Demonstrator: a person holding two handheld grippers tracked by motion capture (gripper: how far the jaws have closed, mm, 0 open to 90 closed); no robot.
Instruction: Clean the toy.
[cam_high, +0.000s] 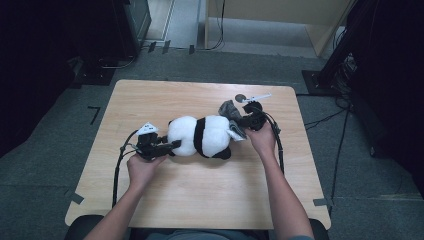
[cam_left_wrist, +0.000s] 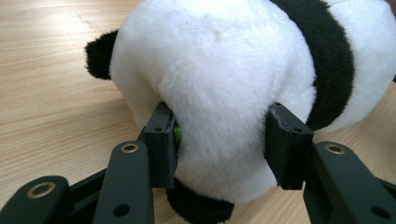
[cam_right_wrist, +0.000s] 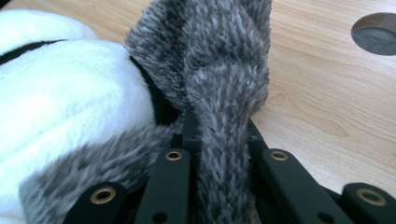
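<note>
A black-and-white plush panda (cam_high: 200, 135) lies on its side in the middle of the wooden table (cam_high: 200, 200). My left gripper (cam_high: 172, 145) comes in from the left, shut on the panda's white end. In the left gripper view both pads dent the white plush (cam_left_wrist: 224, 84) between them (cam_left_wrist: 224, 140). A grey furry cloth (cam_high: 230, 111) lies at the panda's right end. My right gripper (cam_high: 242, 121) is shut on it. In the right gripper view the jaws (cam_right_wrist: 219, 135) pinch a fold of grey fur (cam_right_wrist: 224, 70) rising beside the panda (cam_right_wrist: 70, 93).
A round hole (cam_high: 240, 98) in the tabletop lies just behind the right gripper, also seen in the right gripper view as a cut-out (cam_right_wrist: 376, 35). Cables trail from both grippers toward the front edge. Dark floor and equipment stands surround the table.
</note>
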